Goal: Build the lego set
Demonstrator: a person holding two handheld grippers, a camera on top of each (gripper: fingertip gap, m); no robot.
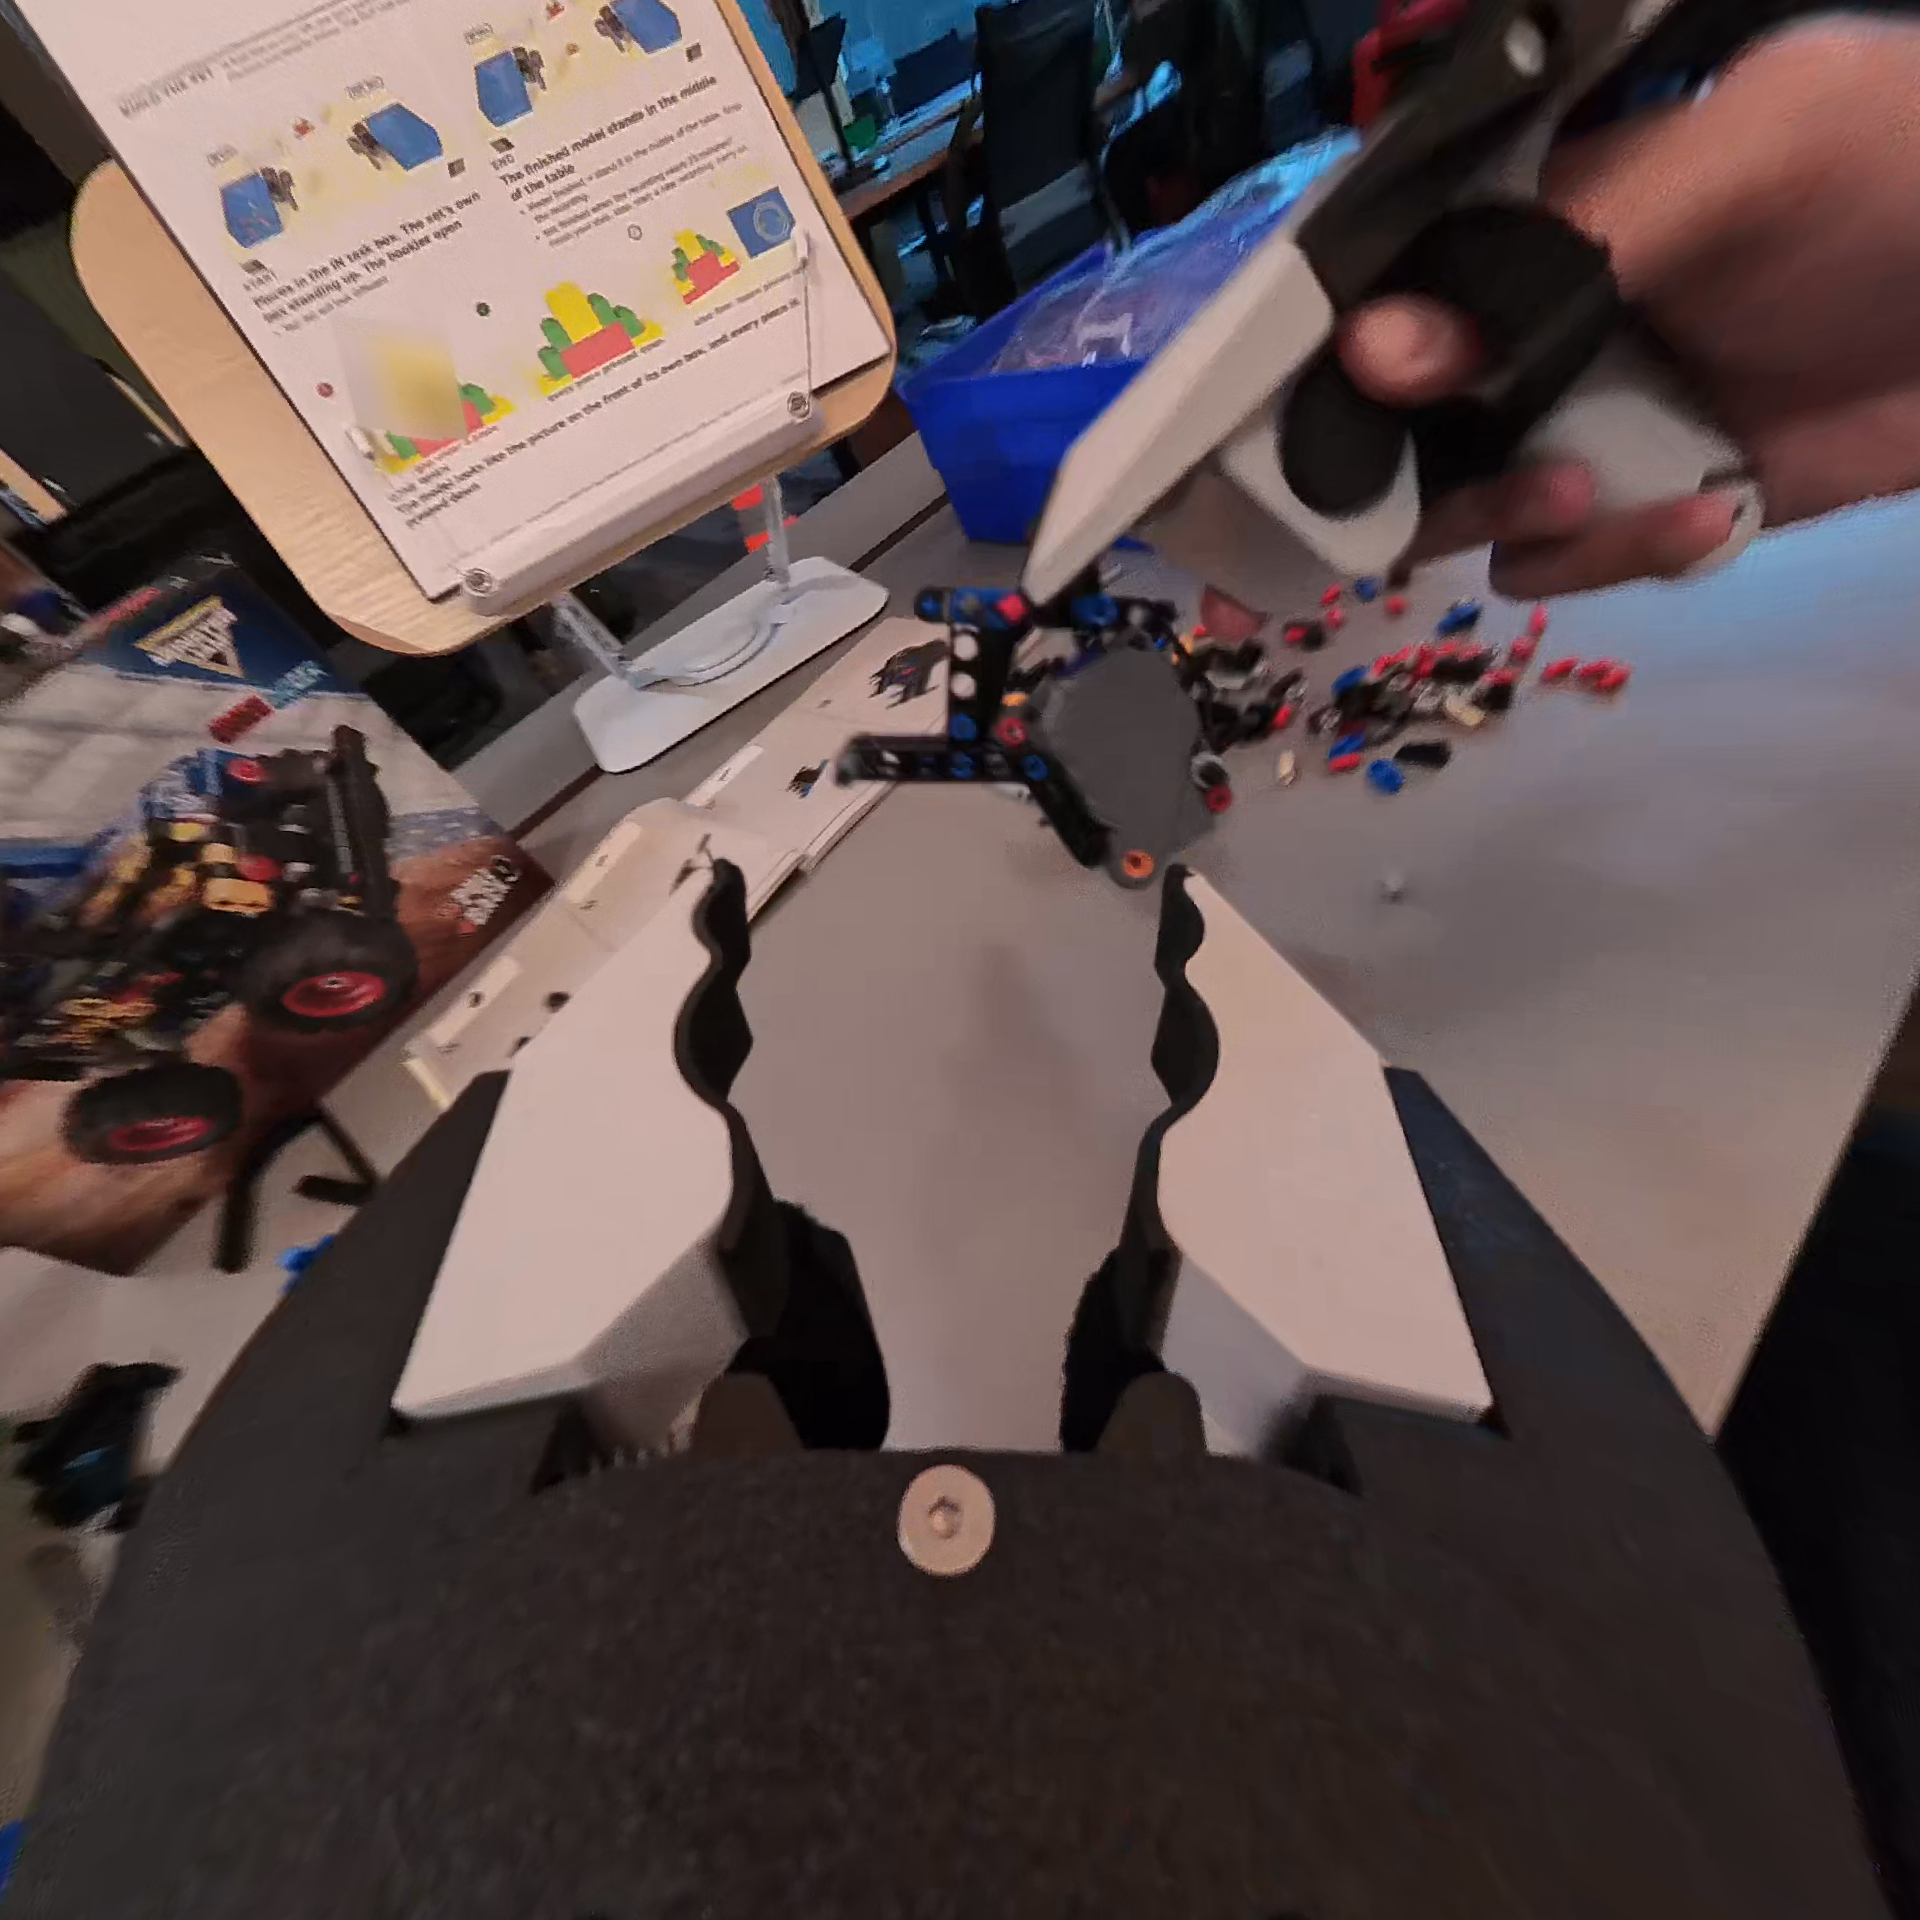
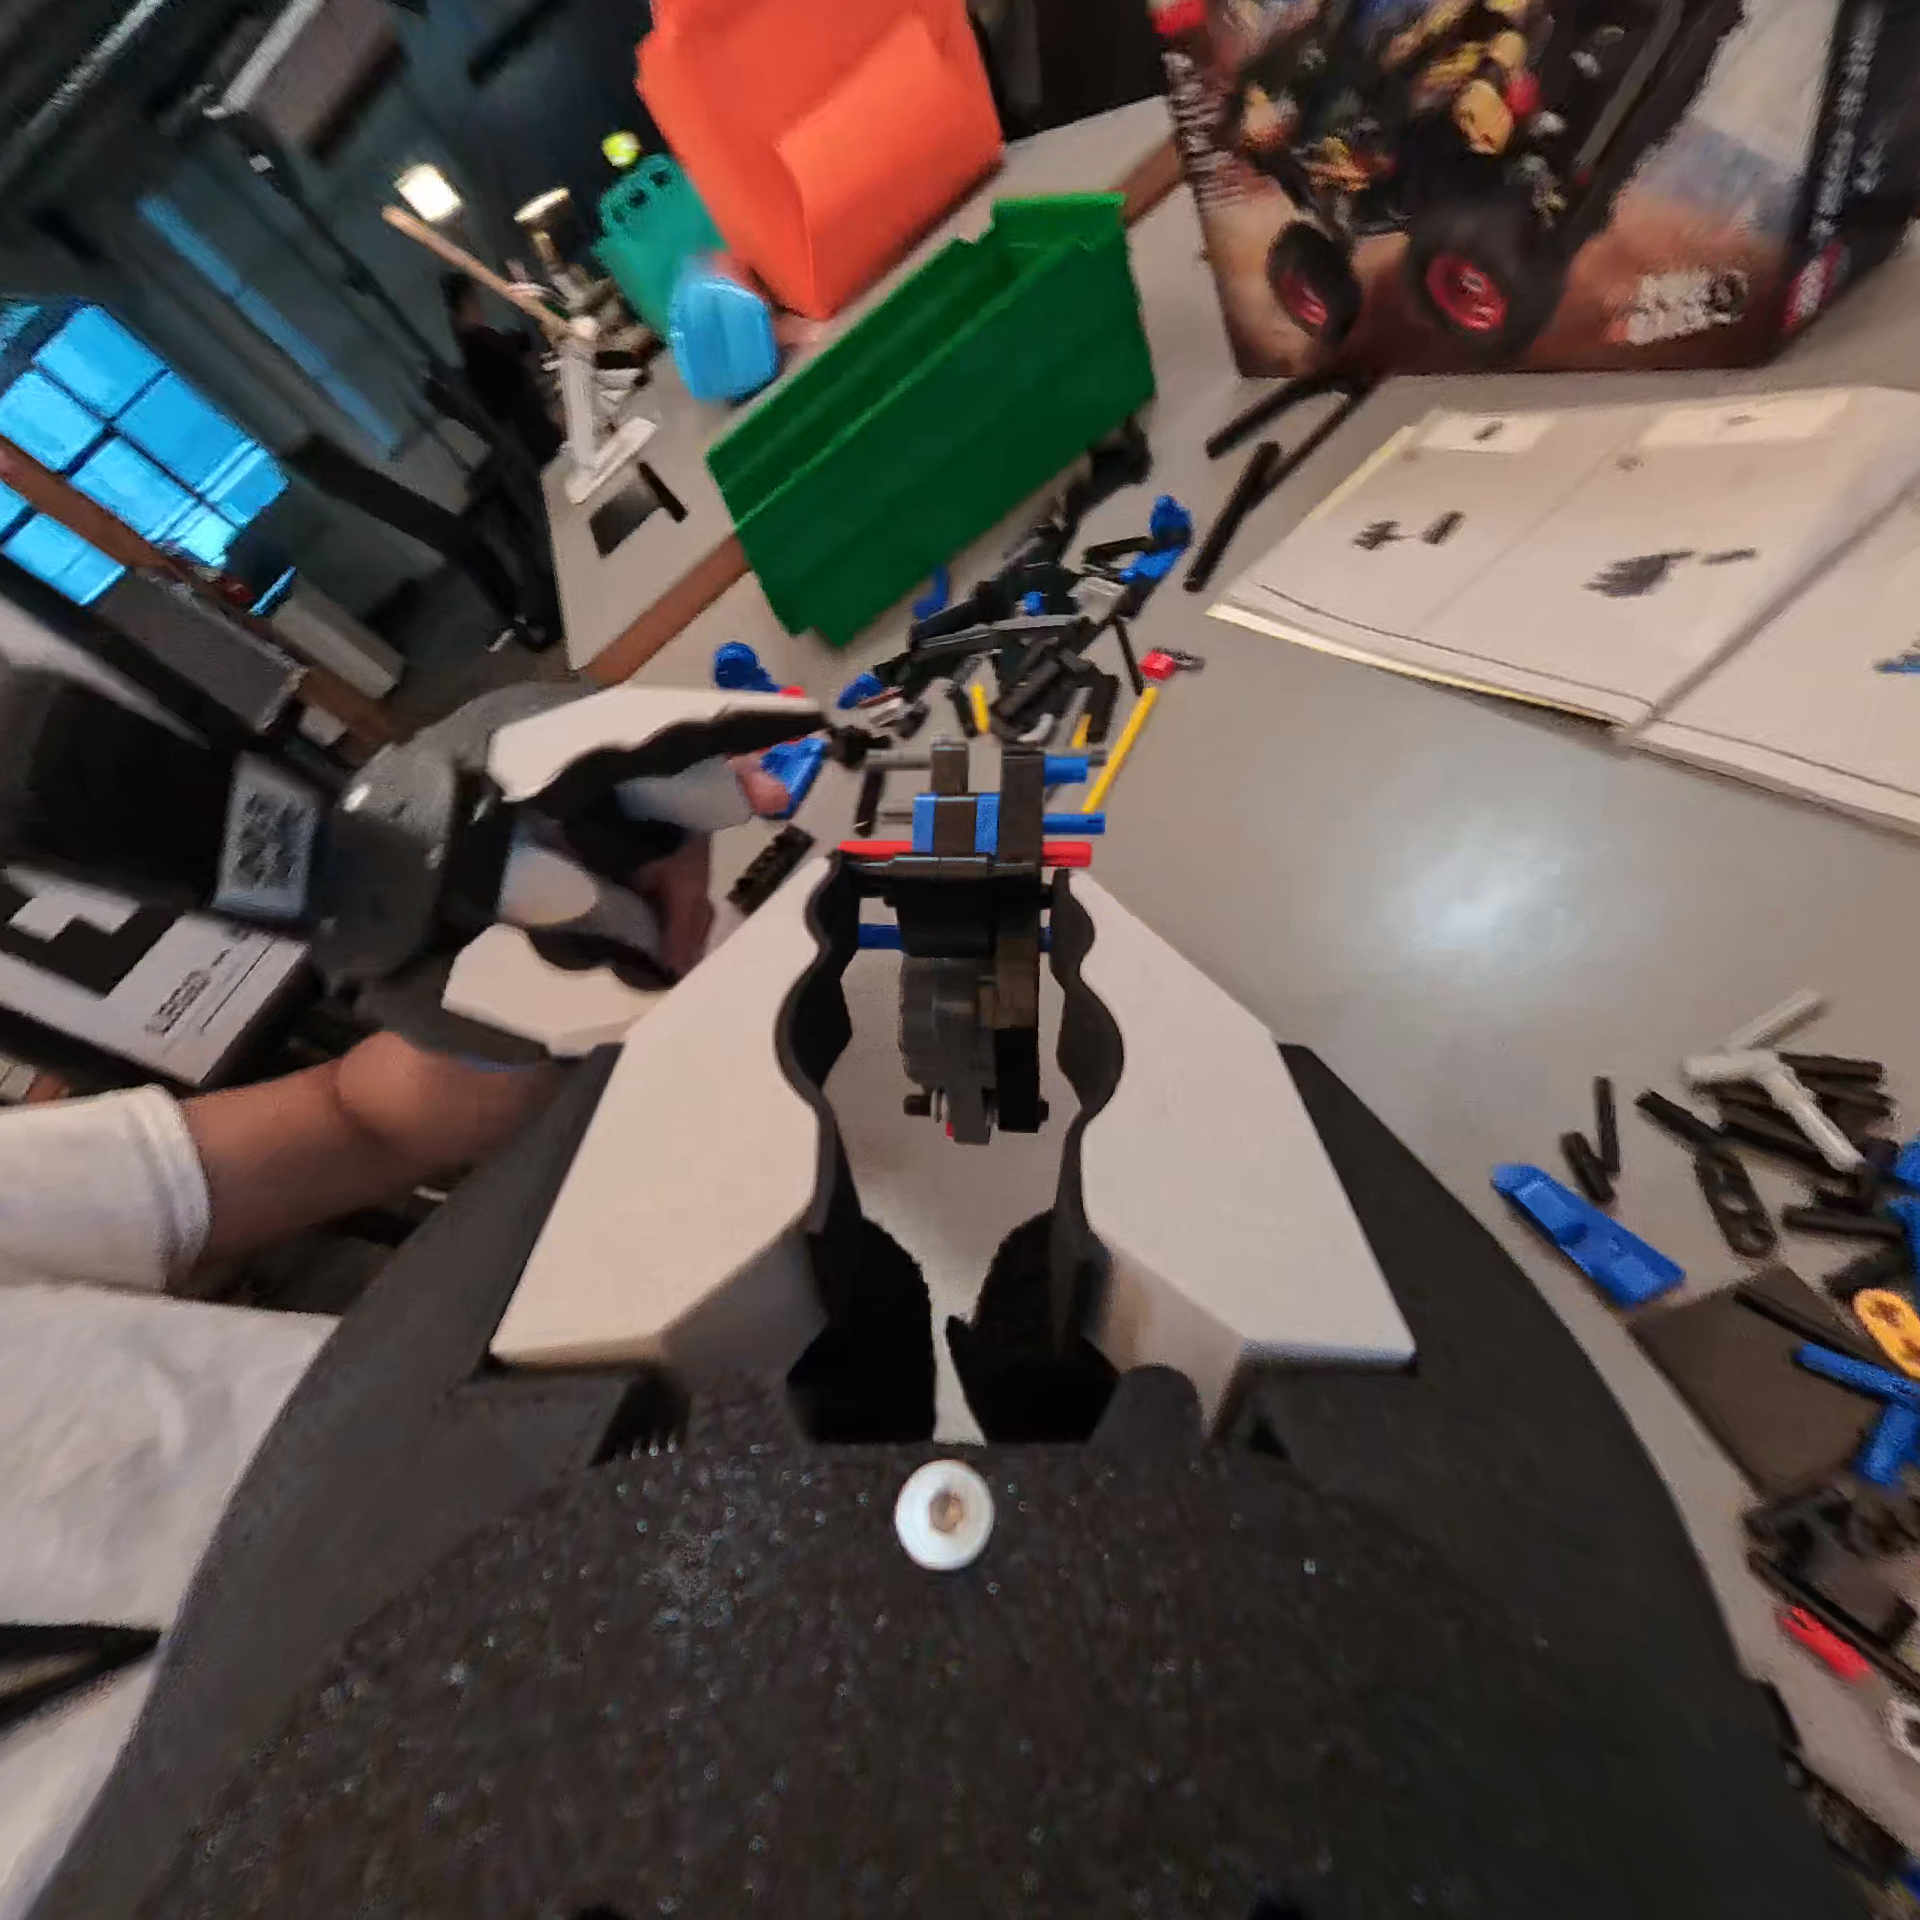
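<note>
A partly built model of black beams, blue and red pins and a dark grey block hangs between my right gripper's fingertips, above the grey table. The right gripper is shut on its upper end. In the left wrist view the model hangs from the right gripper's tip, which a hand holds. My left gripper is open and empty, just short of the model and lower than it. It also shows open in the right wrist view.
The set's box and an open booklet lie on the table. An instruction sheet stands on a stand. A blue bin and a green bin sit at the edges. Loose pieces are scattered in piles. Spacing between my two grippers at the tips: around 7 centimeters.
</note>
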